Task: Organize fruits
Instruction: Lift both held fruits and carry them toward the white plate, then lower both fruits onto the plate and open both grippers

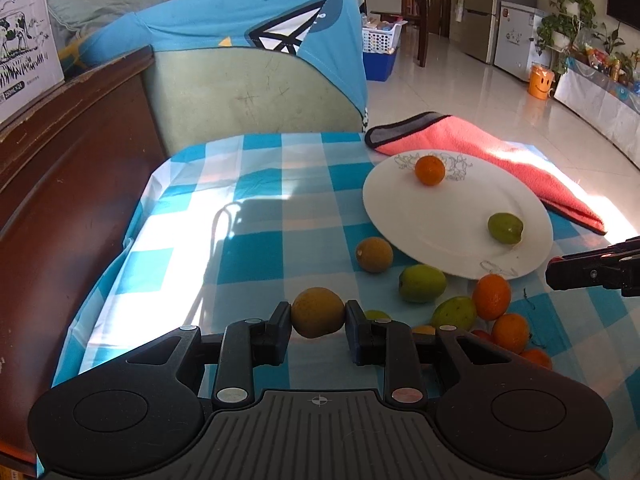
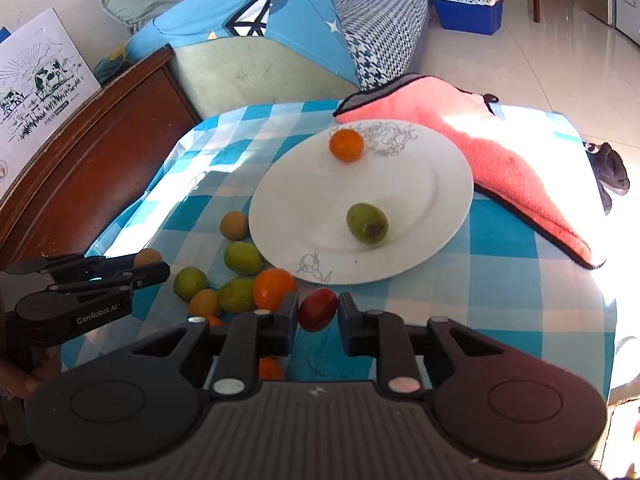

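A white plate [image 1: 460, 236] [image 2: 420, 208] on the checked table holds an orange fruit [image 1: 430, 170] [image 2: 346, 144] and a green fruit [image 1: 505, 228] [image 2: 367, 223]. My left gripper [image 1: 318, 316] is shut on a yellow-brown fruit [image 1: 317, 312], seen in the right wrist view [image 2: 147, 257] left of the plate. My right gripper [image 2: 318, 312] has its fingers around a red fruit [image 2: 317, 309] near the plate's front rim, touching the left finger with a small gap at the right. Several loose green and orange fruits [image 2: 240, 292] [image 1: 422, 283] lie beside the plate.
A pink cloth [image 1: 500, 156] [image 2: 512, 152] lies behind and right of the plate. A brown wooden board [image 1: 60, 168] borders the table's left. A sofa [image 1: 240, 92] with blue cloth stands behind. The table's right edge drops to the tiled floor [image 2: 560, 60].
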`<action>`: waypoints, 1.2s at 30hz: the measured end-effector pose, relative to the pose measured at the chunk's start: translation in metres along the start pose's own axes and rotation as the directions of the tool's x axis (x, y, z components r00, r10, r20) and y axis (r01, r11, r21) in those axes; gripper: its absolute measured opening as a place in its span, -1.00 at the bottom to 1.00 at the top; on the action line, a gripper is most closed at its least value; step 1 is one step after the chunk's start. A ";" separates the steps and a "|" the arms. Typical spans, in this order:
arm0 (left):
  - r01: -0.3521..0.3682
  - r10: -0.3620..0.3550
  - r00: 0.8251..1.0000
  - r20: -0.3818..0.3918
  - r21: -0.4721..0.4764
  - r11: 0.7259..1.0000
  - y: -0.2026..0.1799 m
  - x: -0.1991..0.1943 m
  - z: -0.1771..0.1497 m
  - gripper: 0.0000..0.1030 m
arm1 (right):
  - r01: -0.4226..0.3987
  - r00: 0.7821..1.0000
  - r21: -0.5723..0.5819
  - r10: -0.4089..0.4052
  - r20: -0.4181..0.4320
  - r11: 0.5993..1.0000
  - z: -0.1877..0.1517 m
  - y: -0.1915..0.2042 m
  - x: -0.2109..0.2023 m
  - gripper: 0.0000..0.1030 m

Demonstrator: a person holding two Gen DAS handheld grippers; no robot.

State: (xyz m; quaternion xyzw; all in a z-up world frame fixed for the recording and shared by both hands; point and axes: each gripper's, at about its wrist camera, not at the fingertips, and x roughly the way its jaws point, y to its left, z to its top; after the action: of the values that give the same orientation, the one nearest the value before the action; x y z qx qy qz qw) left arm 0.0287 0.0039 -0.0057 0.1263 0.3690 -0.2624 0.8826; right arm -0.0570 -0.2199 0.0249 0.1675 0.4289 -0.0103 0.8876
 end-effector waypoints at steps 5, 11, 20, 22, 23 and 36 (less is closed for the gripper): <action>0.069 -0.066 0.996 0.057 -0.060 0.996 -0.002 -0.004 0.017 -0.50 | -0.013 0.999 -0.057 0.016 0.052 0.998 0.020 0.002 -0.007 -0.58; 0.137 -0.129 0.986 0.110 -0.071 0.988 -0.017 0.007 0.039 -0.50 | -0.022 0.995 -0.050 0.026 0.093 0.999 0.045 -0.007 -0.002 -0.58; 0.149 -0.146 0.986 0.077 -0.026 0.989 -0.043 0.041 0.051 -0.50 | 0.007 0.998 -0.016 -0.006 0.067 1.000 0.067 -0.020 0.027 -0.58; 0.156 -0.154 0.986 0.068 -0.021 0.988 -0.046 0.047 0.053 -0.50 | 0.014 0.998 -0.020 -0.013 0.065 1.000 0.069 -0.020 0.032 -0.58; 0.160 -0.158 0.985 0.065 -0.021 0.987 -0.047 0.050 0.053 -0.50 | 0.016 0.998 -0.019 -0.014 0.064 1.000 0.069 -0.021 0.034 -0.58; 0.202 -0.202 0.979 0.026 -0.037 0.979 -0.061 0.079 0.054 -0.50 | 0.041 0.999 0.042 -0.042 0.015 0.998 0.073 -0.031 0.062 -0.58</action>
State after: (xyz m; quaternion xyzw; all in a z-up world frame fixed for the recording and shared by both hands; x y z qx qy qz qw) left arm 0.0730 -0.0987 -0.0263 0.0678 0.3752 -0.3447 0.8578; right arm 0.0323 -0.2635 0.0106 0.1769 0.4250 -0.0389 0.8869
